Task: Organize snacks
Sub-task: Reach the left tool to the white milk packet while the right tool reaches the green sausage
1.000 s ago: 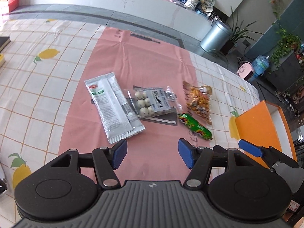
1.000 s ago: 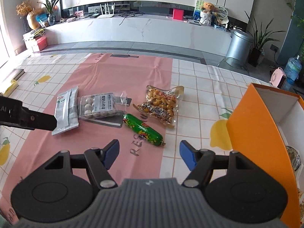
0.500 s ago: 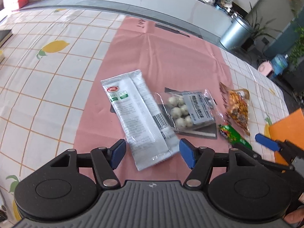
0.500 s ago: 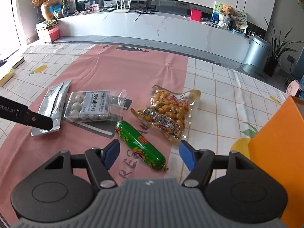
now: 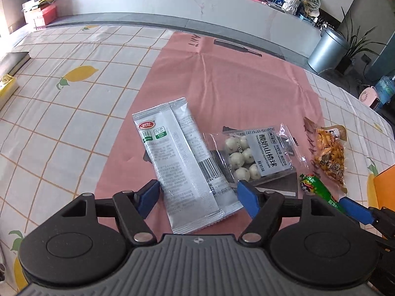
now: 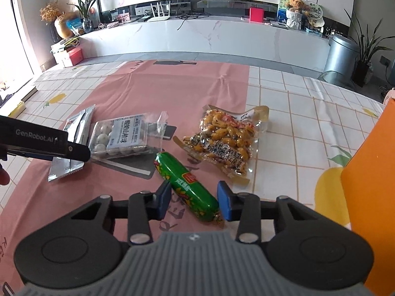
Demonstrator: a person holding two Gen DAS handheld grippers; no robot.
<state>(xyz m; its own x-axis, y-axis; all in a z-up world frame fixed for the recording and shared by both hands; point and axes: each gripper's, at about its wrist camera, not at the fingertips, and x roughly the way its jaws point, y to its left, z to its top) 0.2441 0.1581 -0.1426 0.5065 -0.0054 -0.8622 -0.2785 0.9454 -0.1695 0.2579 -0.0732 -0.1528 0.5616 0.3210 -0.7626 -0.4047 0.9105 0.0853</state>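
Observation:
A silver-white snack packet (image 5: 182, 162) lies on the pink mat, its near end between the pads of my left gripper (image 5: 198, 197). Those jaws are opening and the pads stand clear of the packet. Right of it lie a clear pack of white yogurt balls (image 5: 254, 153) and a vacuum bag of peanuts (image 6: 224, 138). A green sausage (image 6: 185, 185) lies slantwise between the blue pads of my right gripper (image 6: 195, 199). Its jaws are closing and the pads meet the sausage's sides while it rests on the mat. One left gripper finger (image 6: 74, 150) shows over the packet (image 6: 79, 125).
An orange box (image 6: 370, 185) stands at the right, close to the right gripper. The pink mat (image 5: 234, 81) lies on a chequered lemon tablecloth (image 5: 61, 123). A book (image 5: 12, 61) and a yellow object (image 5: 7, 86) sit at the table's far left. The floor and a white counter lie beyond.
Both grippers came down closer to the table. The left one now straddles the silver packet's near end. The right one's jaws narrowed from wide apart onto the green sausage.

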